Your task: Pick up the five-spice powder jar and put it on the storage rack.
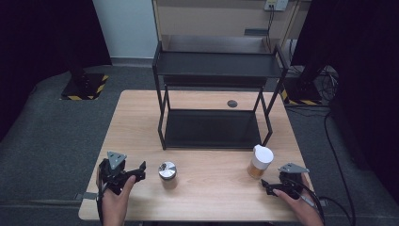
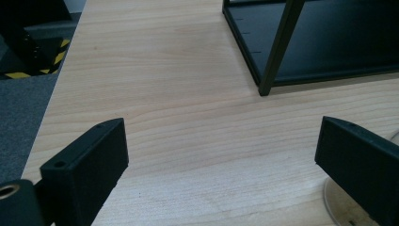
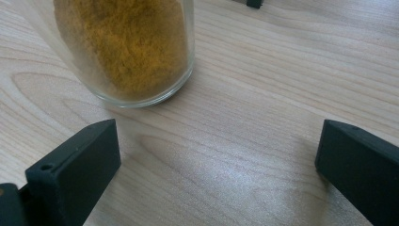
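Jar of yellow powder, white-lidded, stands just ahead of the right gripper in the high view; a metal-lidded tin sits beside the left gripper, near the black rack on the wooden surface. Left gripper view: jaws released, over bare wood. Right gripper view: jaws wide apart, jar just ahead, untouched.

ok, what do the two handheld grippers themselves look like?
Both are matte black. The left gripper and right gripper each carry a grey three-cornered plate on top. Jaws are blocky black slabs with small screw holes. A black cable trails from the right one. Forearms show no sleeves.
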